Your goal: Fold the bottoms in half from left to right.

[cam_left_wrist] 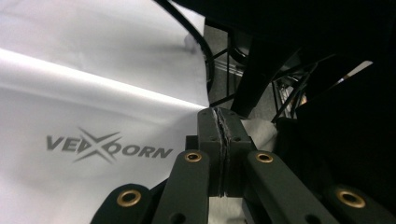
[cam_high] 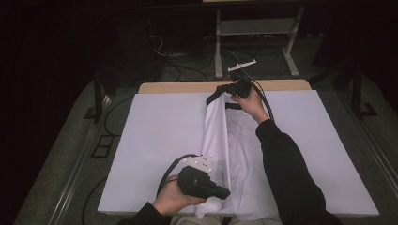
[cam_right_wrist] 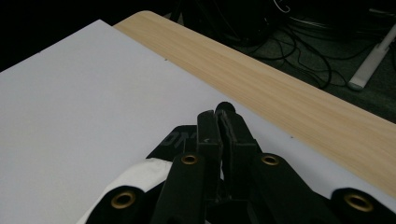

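Observation:
A white shirt [cam_high: 244, 154] lies lengthwise down the middle of the white table cover [cam_high: 155, 136], its left side lifted into a raised fold. My left gripper [cam_high: 225, 192] is at the near end and is shut on the shirt's hem. In the left gripper view the jaws [cam_left_wrist: 219, 114] are pressed together, beside cloth with a grey printed logo [cam_left_wrist: 108, 148]. My right gripper [cam_high: 228, 89] is at the far end, shut on the shirt near its black trim [cam_high: 211, 97]. The right gripper view shows closed jaws [cam_right_wrist: 219, 114] over white cloth [cam_right_wrist: 140, 172] and black trim [cam_right_wrist: 175, 140].
The table's wooden far edge [cam_high: 178, 87] shows beyond the cover. Cables [cam_high: 187, 70] and a white stand frame [cam_high: 256, 28] are on the floor behind it. A dark sleeve [cam_high: 286, 168] reaches across the shirt's right half. Bare cover lies on both sides.

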### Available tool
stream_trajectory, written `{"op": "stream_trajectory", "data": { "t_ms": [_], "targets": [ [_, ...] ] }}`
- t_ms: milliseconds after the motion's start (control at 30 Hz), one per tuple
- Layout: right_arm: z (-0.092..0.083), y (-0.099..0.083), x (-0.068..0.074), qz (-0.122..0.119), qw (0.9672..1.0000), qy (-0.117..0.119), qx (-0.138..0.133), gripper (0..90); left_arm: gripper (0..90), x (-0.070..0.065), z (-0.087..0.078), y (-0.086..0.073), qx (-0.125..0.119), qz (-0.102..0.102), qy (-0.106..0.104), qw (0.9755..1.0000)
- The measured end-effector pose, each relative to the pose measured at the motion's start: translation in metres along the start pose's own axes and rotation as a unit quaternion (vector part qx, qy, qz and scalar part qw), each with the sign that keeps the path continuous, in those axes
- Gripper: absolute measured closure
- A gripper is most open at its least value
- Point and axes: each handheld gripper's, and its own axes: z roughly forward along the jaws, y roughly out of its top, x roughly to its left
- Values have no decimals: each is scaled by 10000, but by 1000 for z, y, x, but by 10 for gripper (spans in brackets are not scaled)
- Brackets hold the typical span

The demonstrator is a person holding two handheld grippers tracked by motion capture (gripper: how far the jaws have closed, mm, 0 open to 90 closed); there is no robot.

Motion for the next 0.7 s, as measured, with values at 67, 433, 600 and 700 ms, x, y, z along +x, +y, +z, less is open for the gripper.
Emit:
{"op": "stream_trajectory", "data": {
  "t_ms": [67,433,600,700],
  "targets": [
    [-2,0,-3,3,10000,16,29,849,881,0,5,6,13,77,-41,10000],
    [-17,-6,-15,38,10000,45,72,849,882,6,34,23,36,222,-265,9994],
    [-25,-10,-21,-8,9999,-18,133,849,881,7,45,28,79,271,-331,9991],
    [-30,-14,-27,41,9999,-16,112,849,881,8,54,32,80,295,-371,9988]
  ]
}}
